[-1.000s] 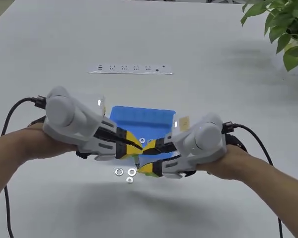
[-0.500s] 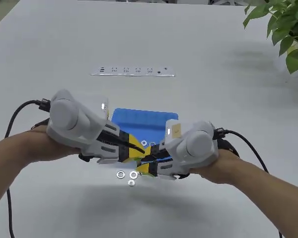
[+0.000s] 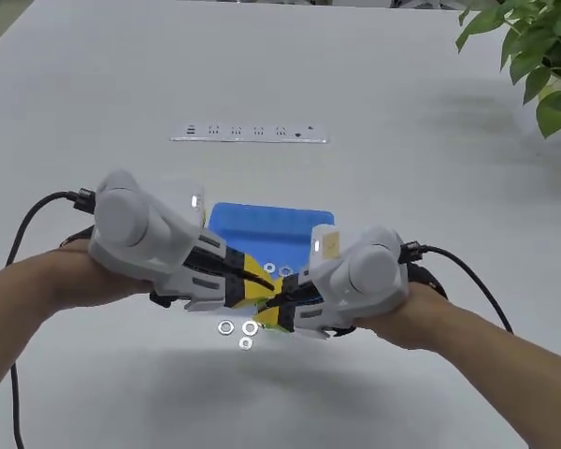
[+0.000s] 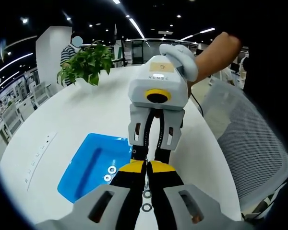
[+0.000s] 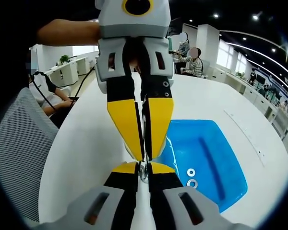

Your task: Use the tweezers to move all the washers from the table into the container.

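White tabletop (image 3: 374,112) all round. Left claw (image 4: 146,165) and right claw (image 5: 143,167) are brought tip to tip, both pinched on the tweezers (image 5: 143,174). A slip is risked: uneven pull from two grips could twist them loose. Tweezers are judged steep, tips aimed down at washers (image 3: 250,327) just below the claws, blue tray (image 5: 216,158) just beyond.

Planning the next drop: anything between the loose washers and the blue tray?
Only the grippers: left gripper and right gripper meet, tongs tip to tip, at the near edge of the blue plastic tray, between it and the three silver metal washers on the white table.
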Available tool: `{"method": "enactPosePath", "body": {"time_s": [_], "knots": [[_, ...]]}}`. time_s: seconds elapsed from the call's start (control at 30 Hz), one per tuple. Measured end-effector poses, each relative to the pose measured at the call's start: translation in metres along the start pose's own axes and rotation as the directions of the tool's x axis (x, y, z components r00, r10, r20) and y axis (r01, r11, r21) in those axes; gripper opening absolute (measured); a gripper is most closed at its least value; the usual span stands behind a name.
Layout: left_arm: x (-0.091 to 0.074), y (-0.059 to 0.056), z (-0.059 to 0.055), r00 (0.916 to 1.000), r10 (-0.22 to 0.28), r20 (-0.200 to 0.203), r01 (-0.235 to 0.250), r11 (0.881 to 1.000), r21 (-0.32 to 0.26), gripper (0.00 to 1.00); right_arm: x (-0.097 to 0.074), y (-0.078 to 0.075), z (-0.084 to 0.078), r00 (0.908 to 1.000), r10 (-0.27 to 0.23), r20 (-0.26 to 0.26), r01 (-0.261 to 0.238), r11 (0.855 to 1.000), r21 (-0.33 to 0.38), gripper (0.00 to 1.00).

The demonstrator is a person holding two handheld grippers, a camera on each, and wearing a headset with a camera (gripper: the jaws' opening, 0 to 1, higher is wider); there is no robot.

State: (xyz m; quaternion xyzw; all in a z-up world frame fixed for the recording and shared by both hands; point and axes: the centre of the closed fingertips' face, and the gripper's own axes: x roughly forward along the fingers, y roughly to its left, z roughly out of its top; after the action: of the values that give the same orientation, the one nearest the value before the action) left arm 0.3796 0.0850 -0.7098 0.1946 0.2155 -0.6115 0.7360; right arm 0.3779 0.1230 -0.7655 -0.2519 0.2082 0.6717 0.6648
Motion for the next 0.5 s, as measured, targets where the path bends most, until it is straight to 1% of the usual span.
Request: {"method": "enactPosePath", "body": {"time_s": [0.3, 0.5], "knots": [[-0.0004, -0.0009, -0.0001, 1.0, 0.004, -0.006, -0.004, 1.0, 0.005, 0.07, -0.0003, 0.0015, 0.0004, 1.0, 0.006, -0.002, -0.006, 1.0, 0.002, 0.08], [-0.0037, 0.0004, 0.0034, 0.9998, 0.015, 0.011, -0.015, 1.0, -0.014, 0.07, -0.0028, 0.0003, 0.0031, 1.0, 0.001, 0.005, -0.001, 1.0, 0.004, 0.08]]}}
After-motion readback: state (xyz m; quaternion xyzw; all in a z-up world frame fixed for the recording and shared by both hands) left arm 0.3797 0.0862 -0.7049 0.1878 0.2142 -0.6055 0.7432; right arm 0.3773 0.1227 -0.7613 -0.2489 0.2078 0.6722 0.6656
